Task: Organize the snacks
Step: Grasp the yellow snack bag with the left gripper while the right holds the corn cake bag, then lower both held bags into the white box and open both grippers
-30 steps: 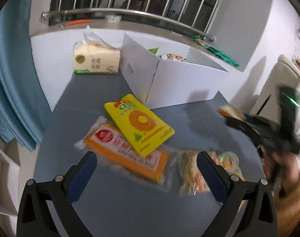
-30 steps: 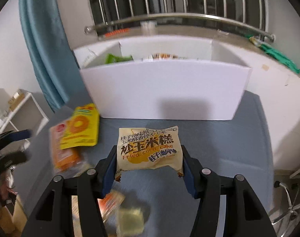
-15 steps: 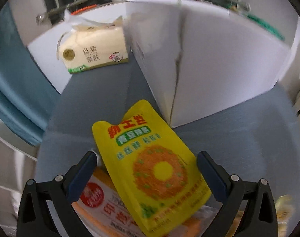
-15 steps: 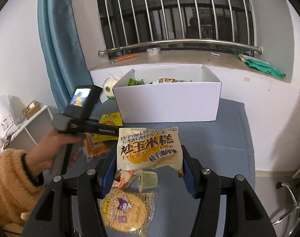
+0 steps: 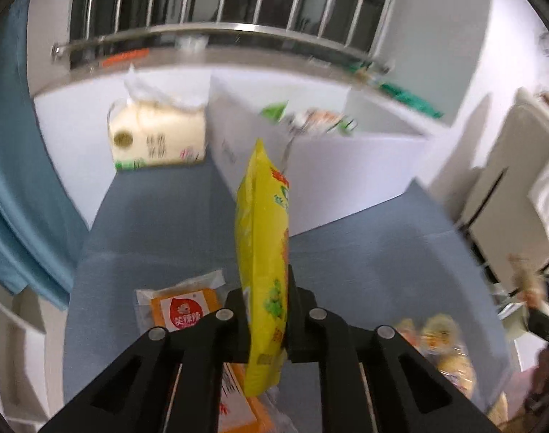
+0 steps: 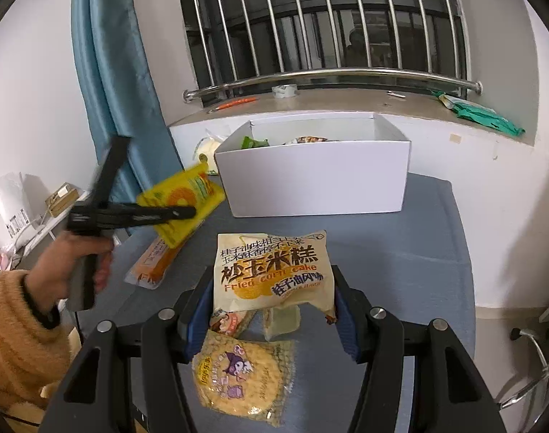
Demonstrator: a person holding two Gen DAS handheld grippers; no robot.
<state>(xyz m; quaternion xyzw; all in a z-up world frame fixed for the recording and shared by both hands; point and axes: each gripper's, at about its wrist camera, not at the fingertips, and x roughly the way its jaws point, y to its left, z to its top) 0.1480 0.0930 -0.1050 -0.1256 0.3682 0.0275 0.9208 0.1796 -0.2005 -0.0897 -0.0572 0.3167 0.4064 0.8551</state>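
My left gripper (image 5: 265, 310) is shut on a yellow snack pouch (image 5: 263, 252) and holds it edge-on above the grey table, in front of the white box (image 5: 321, 184). In the right wrist view the same pouch (image 6: 180, 198) hangs in the left gripper (image 6: 191, 211) left of the box (image 6: 314, 184). My right gripper (image 6: 274, 310) is shut on a fried corn cake packet (image 6: 274, 270), held above the table. The box holds several snacks (image 6: 303, 139).
An orange packet (image 5: 180, 310) lies on the table under the left gripper, also in the right wrist view (image 6: 155, 259). A round yellow cracker pack (image 6: 238, 375) and small snacks (image 6: 279, 323) lie below the right gripper. A tissue pack (image 5: 158, 140) stands left of the box.
My left gripper closed on the yellow pouch and lifted it off the orange packet toward the box. My right gripper kept hold of the corn cake packet and rose a little.
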